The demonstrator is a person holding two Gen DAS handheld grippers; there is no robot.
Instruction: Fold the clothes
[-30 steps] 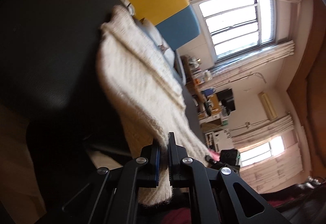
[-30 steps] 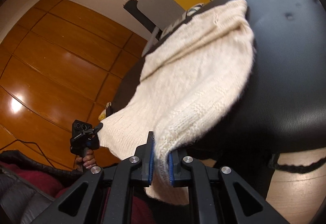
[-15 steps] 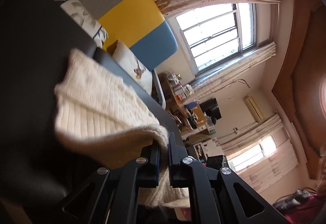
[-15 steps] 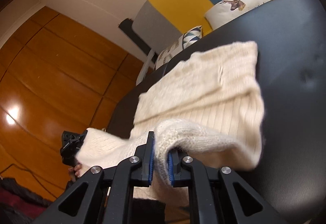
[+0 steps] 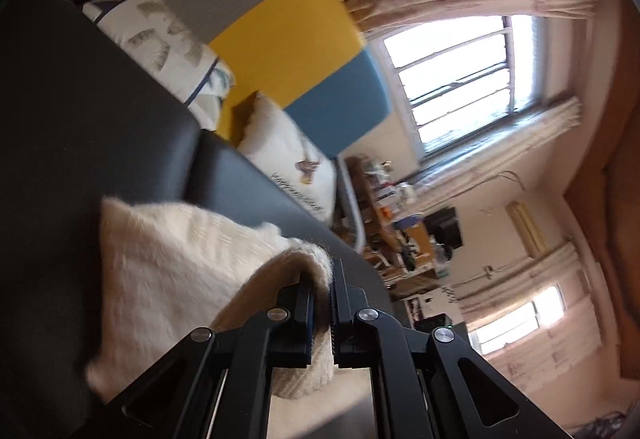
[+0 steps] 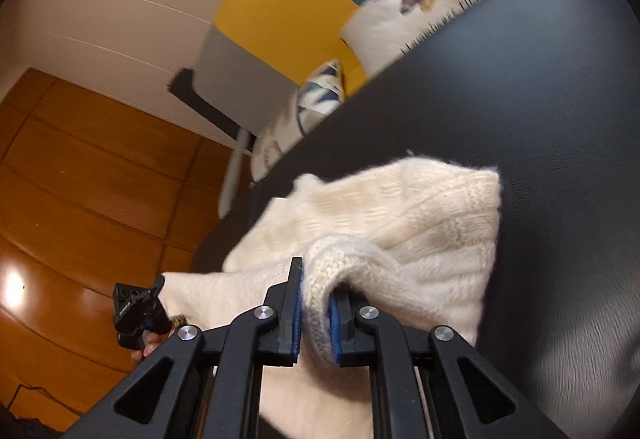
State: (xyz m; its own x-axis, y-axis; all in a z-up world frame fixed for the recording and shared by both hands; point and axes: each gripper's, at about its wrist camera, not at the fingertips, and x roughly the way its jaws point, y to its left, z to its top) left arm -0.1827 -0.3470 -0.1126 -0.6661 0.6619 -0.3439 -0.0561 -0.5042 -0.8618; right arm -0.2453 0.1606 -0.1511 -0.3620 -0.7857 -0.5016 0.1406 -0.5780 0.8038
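Room: lit by a barred window (image 5: 460, 79) with pale curtains; wood-panelled wall (image 6: 80, 179) on the left side of the right wrist view; cluttered desk (image 5: 400, 231) far off below the window.

Surface: 1 black padded bench (image 6: 540, 99), leather-like, running from near to far.

Behind it: 1 chair back in 3 colour blocks, grey, yellow and blue (image 5: 288, 27), with 2 printed cushions (image 5: 288, 151) leaning against it.

Item 1: cream knit sweater (image 6: 420, 215), lying on the near part of the bench, its near hem raised and doubled over the rest.

Item 2: my left gripper (image 5: 321, 303), fingers narrow, pinched on the sweater's left hem corner, the knit bulging over the left finger.

Item 3: my right gripper (image 6: 316, 303), blue pads clamped on a thick roll of ribbed hem at the right corner.

Item 4: seen from the right wrist, the left gripper's black body, held in a hand (image 6: 146, 347), at the sweater's far left edge.
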